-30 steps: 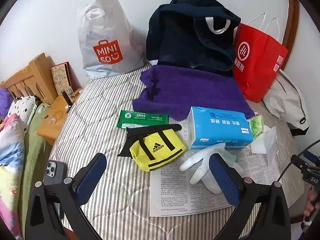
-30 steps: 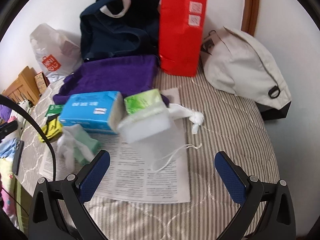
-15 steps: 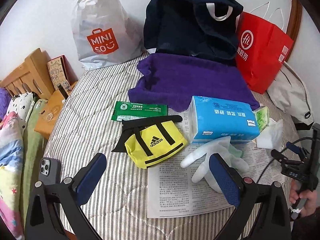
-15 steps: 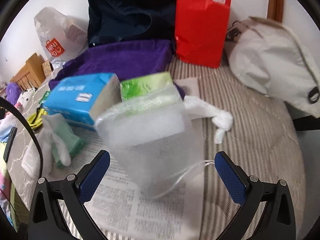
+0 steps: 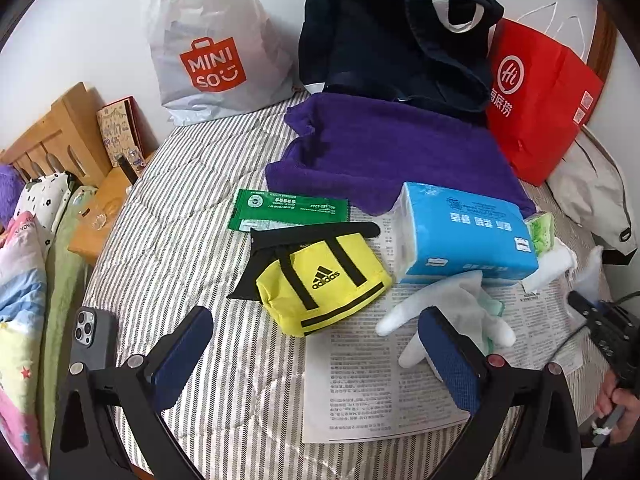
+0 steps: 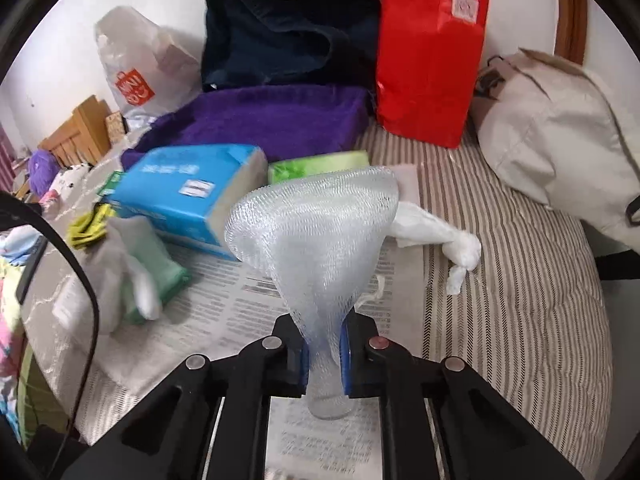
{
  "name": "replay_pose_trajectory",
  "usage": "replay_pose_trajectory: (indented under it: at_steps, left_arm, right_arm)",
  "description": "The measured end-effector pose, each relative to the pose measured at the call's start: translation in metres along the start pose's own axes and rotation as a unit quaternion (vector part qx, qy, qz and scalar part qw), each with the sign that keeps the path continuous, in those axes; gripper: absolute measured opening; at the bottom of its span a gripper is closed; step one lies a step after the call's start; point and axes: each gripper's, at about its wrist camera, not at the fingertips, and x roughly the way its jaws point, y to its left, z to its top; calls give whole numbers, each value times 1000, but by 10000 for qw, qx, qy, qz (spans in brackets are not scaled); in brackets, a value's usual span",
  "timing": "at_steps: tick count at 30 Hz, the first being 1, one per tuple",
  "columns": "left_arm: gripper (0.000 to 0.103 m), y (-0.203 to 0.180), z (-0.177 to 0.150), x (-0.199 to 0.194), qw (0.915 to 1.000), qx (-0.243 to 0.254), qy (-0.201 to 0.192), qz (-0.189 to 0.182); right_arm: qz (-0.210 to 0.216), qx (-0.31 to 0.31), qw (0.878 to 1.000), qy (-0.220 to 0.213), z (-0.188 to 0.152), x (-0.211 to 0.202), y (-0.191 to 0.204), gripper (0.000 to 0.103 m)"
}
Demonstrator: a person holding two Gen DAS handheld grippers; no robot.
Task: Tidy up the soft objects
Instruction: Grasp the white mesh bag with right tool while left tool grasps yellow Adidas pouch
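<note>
My right gripper (image 6: 324, 354) is shut on a white mesh pouch (image 6: 316, 232) and holds it above the newspaper (image 6: 256, 312). My left gripper (image 5: 316, 348) is open and empty, just short of a yellow adidas pouch (image 5: 324, 280) and a white glove (image 5: 448, 312). A blue tissue pack (image 5: 464, 236) lies behind the glove and also shows in the right wrist view (image 6: 188, 192). A purple towel (image 5: 392, 152) lies further back. A green tissue packet (image 6: 316, 166) and a knotted white cloth (image 6: 436, 236) lie behind the mesh pouch.
A MINISO bag (image 5: 212, 48), a navy bag (image 5: 392, 36) and a red paper bag (image 5: 540, 96) stand along the wall. A beige bag (image 6: 560, 136) lies at the right. A phone (image 5: 92, 340) and a green sachet (image 5: 288, 212) lie on the striped bed (image 5: 180, 216).
My right gripper moved forward to the mesh pouch and shut on it, lifting it. My left gripper moved slightly forward and stayed open.
</note>
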Motion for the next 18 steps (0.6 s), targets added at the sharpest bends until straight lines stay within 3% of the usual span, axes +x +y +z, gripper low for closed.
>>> replay_pose_trajectory:
  at_steps: [13,18]
  left_arm:
    - [103,13,5,56,9993,-276,195,-177]
    - [103,25,5,76,9982,-498,341,-43]
  right_arm:
    - [316,-78,9994,-86,14,-35,22,12]
    - [378,-118,9992,-29,17,-36,25,12]
